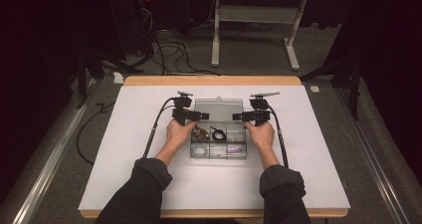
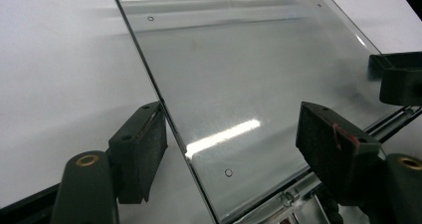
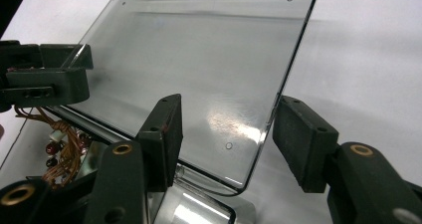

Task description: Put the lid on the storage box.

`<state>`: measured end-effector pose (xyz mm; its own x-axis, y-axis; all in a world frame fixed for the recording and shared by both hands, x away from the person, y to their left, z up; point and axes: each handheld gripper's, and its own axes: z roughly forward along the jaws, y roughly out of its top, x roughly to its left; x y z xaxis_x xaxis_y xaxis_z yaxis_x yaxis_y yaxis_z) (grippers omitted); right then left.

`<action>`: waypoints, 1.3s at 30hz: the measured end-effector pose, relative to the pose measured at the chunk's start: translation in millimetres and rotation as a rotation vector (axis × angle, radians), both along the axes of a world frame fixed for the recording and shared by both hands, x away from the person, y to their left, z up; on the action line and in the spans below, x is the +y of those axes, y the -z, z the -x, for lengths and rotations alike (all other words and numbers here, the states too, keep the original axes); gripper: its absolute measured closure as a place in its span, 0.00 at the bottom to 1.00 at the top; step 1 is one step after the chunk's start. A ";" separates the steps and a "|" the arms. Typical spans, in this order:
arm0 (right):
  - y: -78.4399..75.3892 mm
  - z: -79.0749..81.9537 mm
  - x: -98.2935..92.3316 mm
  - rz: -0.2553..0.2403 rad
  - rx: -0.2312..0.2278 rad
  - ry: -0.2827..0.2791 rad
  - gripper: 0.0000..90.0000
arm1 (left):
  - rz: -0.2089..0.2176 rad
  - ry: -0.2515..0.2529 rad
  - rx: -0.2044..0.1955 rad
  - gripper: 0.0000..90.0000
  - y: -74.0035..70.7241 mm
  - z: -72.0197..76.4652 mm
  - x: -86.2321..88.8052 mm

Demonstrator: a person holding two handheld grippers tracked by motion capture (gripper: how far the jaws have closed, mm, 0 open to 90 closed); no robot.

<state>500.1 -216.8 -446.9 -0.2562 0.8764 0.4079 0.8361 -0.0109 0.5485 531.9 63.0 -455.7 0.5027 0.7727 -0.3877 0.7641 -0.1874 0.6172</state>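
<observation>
At lower centre of the high view, the clear box is lying open. Both grippers, left and right, are straddling its flipped-back lid, jaws spread, gripping nothing, probably readying to close it.

Clear lid, black claws, white table

My table: wooden edges, white top. On it: one clear compartment box, lid laid open flat.
</observation>
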 end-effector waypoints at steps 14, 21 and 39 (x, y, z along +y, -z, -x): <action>-20.0 16.2 0.0 0.050 -0.137 -0.023 0.59 | 0.016 0.045 -0.106 0.49 -17.9 11.5 8.6; -26.4 24.2 -0.6 0.061 -0.175 -0.034 0.62 | 0.013 0.063 -0.147 0.54 -24.4 19.0 12.3; -34.2 47.6 2.4 0.105 -0.257 -0.079 0.65 | -0.001 0.114 -0.243 0.59 -32.1 42.5 16.7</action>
<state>452.5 -214.4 -412.8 -0.4088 0.8834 0.2289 0.6654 0.1169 0.7373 489.4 79.7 -423.6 0.6647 0.7062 -0.2440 0.5675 -0.2648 0.7796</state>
